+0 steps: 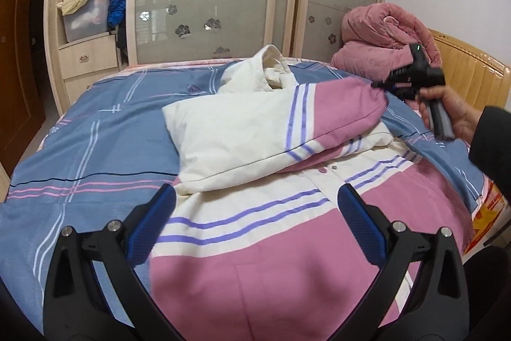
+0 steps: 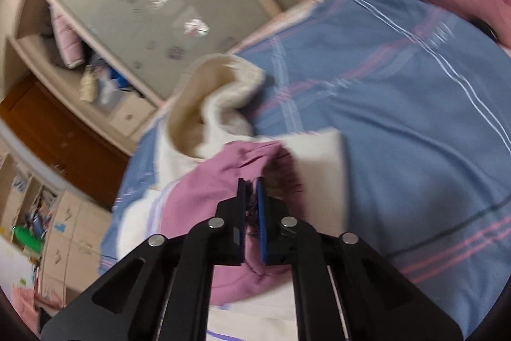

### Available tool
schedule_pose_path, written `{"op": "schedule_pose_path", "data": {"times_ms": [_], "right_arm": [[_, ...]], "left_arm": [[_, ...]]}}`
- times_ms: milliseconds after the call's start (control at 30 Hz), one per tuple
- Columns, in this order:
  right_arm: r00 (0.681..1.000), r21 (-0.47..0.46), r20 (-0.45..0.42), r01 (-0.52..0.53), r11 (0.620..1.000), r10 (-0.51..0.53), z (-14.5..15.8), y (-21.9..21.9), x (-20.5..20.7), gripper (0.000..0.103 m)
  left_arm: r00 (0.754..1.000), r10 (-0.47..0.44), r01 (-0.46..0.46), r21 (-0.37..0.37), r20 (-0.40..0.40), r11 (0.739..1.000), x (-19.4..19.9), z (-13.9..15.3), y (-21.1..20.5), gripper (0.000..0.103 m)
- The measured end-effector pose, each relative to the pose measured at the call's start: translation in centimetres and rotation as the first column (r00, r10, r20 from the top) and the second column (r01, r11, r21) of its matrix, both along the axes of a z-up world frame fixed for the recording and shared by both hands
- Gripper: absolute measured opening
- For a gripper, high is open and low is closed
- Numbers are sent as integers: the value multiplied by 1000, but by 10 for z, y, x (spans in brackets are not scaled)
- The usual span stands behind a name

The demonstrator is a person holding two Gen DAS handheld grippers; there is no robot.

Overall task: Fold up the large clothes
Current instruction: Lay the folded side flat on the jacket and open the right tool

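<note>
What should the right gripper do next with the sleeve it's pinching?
Probably carry it a bit further across and lay it flat on the jacket body. The right gripper is shut on the pink sleeve, lifted mid-fold, while the left gripper hovers open.
</note>
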State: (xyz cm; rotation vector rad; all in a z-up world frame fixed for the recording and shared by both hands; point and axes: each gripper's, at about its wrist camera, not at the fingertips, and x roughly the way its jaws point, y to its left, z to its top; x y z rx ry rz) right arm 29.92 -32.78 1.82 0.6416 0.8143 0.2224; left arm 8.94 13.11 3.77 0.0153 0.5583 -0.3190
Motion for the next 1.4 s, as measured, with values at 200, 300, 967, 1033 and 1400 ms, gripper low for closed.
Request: {"op": "schedule_pose_path", "data": {"times_ms": [200, 300, 967, 1033, 1400], "right_arm": [[997, -6, -51, 50, 999, -50, -32, -9, -10, 4], [994, -16, -6, 106, 994, -106, -22, -12, -23, 24], [1000, -9, -28, 3, 1000, -3, -39, 13, -36, 34], [1000, -80, -13, 2, 997, -4, -40, 17, -42, 41], [924, -291, 382, 129, 948, -9, 33, 80, -206, 102]], "left_arm": [[1000, -15, 15, 45, -2, 999, 1, -4, -10, 101], [1000, -8, 8, 37, -2, 999, 2, -4, -8, 101], [1000, 12, -13, -10, -10, 1000, 1, 0, 0, 101], [1000, 12, -12, -26, -14, 1000, 1, 1, 2, 101], [994, 99, -102, -55, -54, 993, 6, -4, -3, 101]]}}
